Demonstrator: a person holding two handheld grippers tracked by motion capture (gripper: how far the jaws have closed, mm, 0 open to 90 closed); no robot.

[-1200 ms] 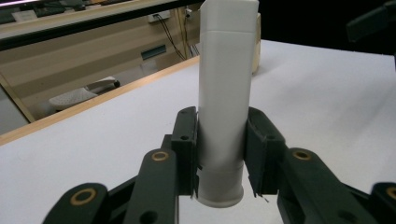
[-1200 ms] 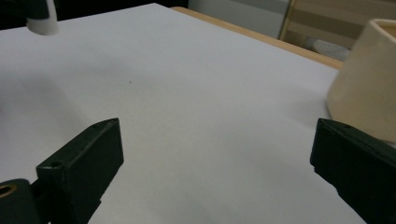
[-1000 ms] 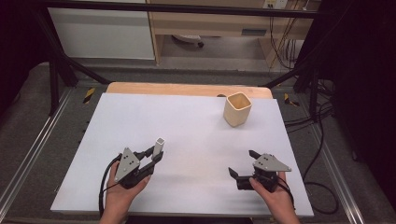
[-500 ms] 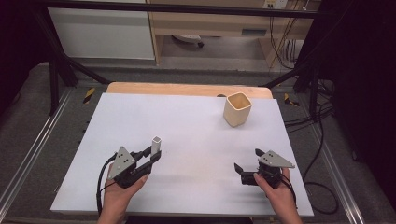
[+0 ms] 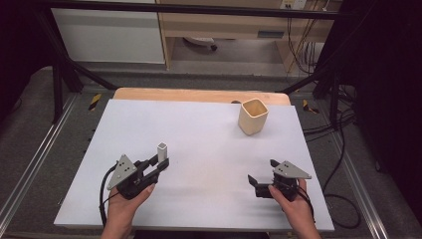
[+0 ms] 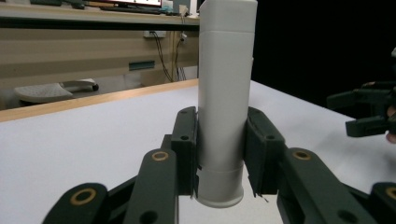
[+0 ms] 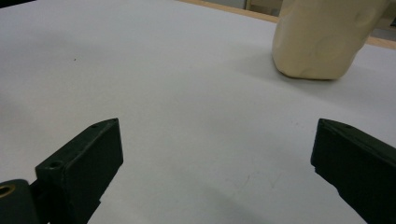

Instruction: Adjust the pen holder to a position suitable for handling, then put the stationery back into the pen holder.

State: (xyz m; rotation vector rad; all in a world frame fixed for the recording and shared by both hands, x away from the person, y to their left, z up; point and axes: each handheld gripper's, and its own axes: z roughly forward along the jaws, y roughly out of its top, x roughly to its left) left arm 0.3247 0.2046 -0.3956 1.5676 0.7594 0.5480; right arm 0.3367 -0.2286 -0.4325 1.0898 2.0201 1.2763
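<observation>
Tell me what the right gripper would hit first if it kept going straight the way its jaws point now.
Probably nothing nearby: the right gripper stands open over the bare white table. The cream cup sits farther off, right of the centre line; the right jaw might graze it, though depth is unclear.

The high view looks down over the white table [image 5: 209, 149], while both gripper views skim it closely, sharing its surface.

Plain white tabletop [image 5: 199, 134] fills most of the middle of the high view, with a strip of bare wood [image 5: 199, 94] along its far edge. A cream square-ish cup [image 5: 253, 116] sits on it upper right of centre. A small grey-white tube [image 5: 162, 149] stands upright lower left.
</observation>
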